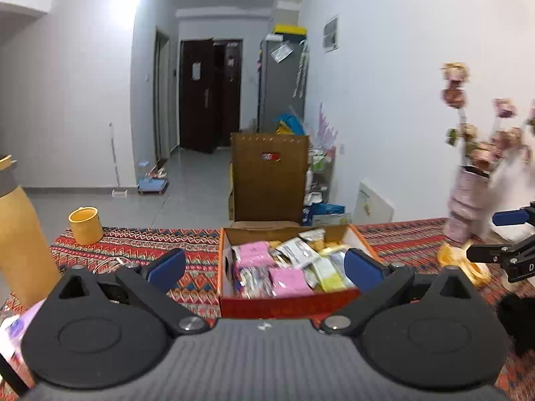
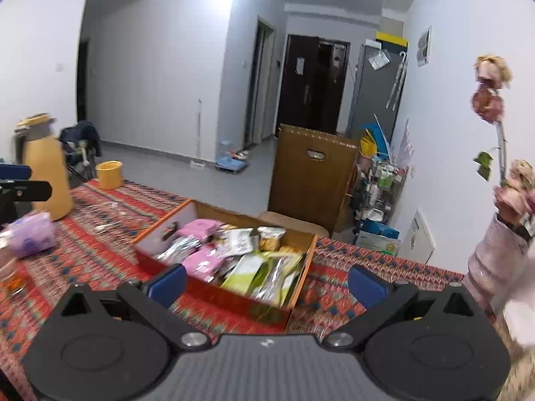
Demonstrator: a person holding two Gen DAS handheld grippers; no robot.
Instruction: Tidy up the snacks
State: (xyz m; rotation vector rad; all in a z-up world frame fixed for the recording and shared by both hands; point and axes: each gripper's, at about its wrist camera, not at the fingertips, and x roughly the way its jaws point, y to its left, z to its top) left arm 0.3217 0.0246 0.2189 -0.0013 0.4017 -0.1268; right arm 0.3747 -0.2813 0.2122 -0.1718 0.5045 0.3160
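Note:
A red cardboard box (image 1: 287, 305) full of snack packets stands on the patterned tablecloth; it also shows in the right wrist view (image 2: 230, 300). Pink packets (image 1: 288, 280), silver ones and yellow-green ones (image 2: 245, 269) lie inside. My left gripper (image 1: 265, 267) is open and empty, just in front of the box and a little above it. My right gripper (image 2: 267, 282) is open and empty, over the box's near right corner. A yellow snack packet (image 1: 463, 262) lies on the cloth right of the box, near the right gripper's fingers (image 1: 485, 254).
A yellow cup (image 1: 86, 225) and a tan thermos (image 1: 18, 240) stand at the left. A pink vase of dried flowers (image 1: 468, 204) stands at the right. A purple packet (image 2: 31, 234) lies at the left. A brown chair back (image 1: 269, 177) is behind the table.

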